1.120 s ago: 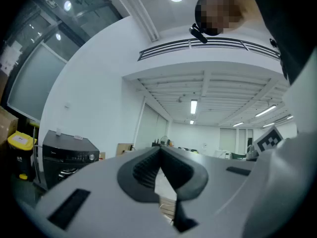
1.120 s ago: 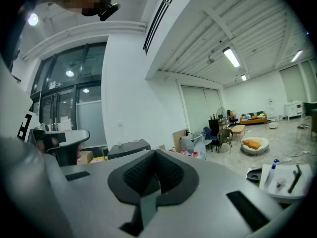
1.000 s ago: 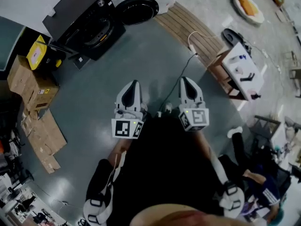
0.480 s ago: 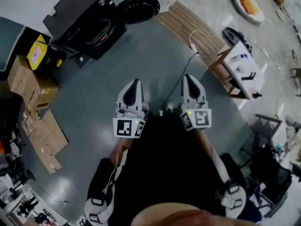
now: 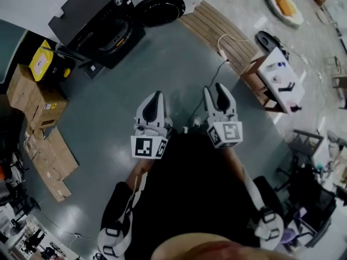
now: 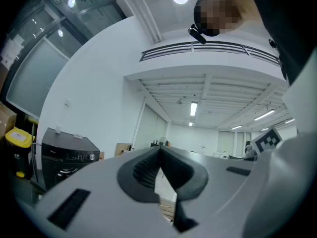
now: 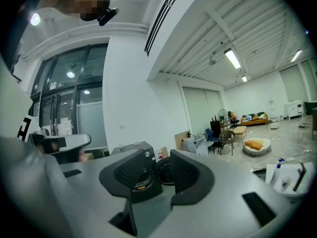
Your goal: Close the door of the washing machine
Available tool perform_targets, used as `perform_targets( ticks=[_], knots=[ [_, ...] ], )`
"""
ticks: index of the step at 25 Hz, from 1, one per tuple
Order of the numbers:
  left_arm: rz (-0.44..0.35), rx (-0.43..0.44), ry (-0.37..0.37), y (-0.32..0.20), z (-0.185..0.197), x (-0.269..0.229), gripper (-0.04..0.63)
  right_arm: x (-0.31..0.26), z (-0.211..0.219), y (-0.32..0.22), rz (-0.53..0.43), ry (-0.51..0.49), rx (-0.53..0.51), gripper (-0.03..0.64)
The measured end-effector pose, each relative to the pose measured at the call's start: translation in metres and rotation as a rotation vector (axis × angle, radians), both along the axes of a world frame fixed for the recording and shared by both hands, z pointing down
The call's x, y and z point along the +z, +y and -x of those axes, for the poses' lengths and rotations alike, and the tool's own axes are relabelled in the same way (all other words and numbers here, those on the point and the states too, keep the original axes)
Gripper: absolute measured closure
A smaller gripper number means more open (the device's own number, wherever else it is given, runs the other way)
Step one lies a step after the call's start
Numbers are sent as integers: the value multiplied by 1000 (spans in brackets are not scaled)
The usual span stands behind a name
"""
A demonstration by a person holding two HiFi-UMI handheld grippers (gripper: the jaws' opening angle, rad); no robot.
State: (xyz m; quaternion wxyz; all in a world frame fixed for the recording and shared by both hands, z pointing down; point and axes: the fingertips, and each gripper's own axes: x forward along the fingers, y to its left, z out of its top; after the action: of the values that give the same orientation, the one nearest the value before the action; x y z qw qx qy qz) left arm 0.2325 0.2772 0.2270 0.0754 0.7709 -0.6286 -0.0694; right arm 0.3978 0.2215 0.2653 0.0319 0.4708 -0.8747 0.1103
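Note:
The black washing machine (image 5: 95,23) stands far off at the top left of the head view. Its round door (image 5: 160,11) hangs open to the right of the drum. Both grippers are held level over the grey floor, well short of the machine. My left gripper (image 5: 154,99) is shut with nothing in it; its pads meet in the left gripper view (image 6: 159,152), with the machine (image 6: 67,155) low at the left. My right gripper (image 5: 216,92) has its jaws opening with nothing between them. The right gripper view shows the machine (image 7: 142,150) and door (image 7: 166,171) in the gap of that gripper (image 7: 157,171).
Cardboard boxes (image 5: 32,99) and a yellow case (image 5: 42,60) lie left of the machine. A wooden platform (image 5: 217,28) and a small white table (image 5: 279,80) stand to the right. A cable (image 5: 209,93) runs across the floor between the grippers.
My right gripper's jaws have spread from shut to open. Both grippers have shifted only slightly. A person at the lower right edge has left the head view.

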Motion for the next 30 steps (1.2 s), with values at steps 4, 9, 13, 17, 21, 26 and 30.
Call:
perform_targets(
  ticks=[4, 9, 13, 17, 21, 26, 30],
  knots=[
    [3, 17, 7, 4, 19, 0, 589, -1, 20, 2, 4, 13, 12, 474],
    [1, 58, 11, 6, 38, 2, 589, -1, 45, 6, 5, 8, 28, 474],
    [0, 79, 21, 7, 55, 3, 589, -5, 65, 8, -5, 6, 40, 474],
    [17, 81, 36, -2, 63, 10, 589, -2, 71, -1, 2, 8, 46, 474],
    [29, 81, 31, -28, 60, 17, 589, 4, 69, -27, 12, 5, 46, 474],
    [36, 62, 17, -80, 63, 19, 589, 15, 73, -82, 30, -1, 26, 474],
    [44, 56, 11, -137, 56, 18, 589, 16, 69, -142, 25, -4, 0, 474]
  ],
)
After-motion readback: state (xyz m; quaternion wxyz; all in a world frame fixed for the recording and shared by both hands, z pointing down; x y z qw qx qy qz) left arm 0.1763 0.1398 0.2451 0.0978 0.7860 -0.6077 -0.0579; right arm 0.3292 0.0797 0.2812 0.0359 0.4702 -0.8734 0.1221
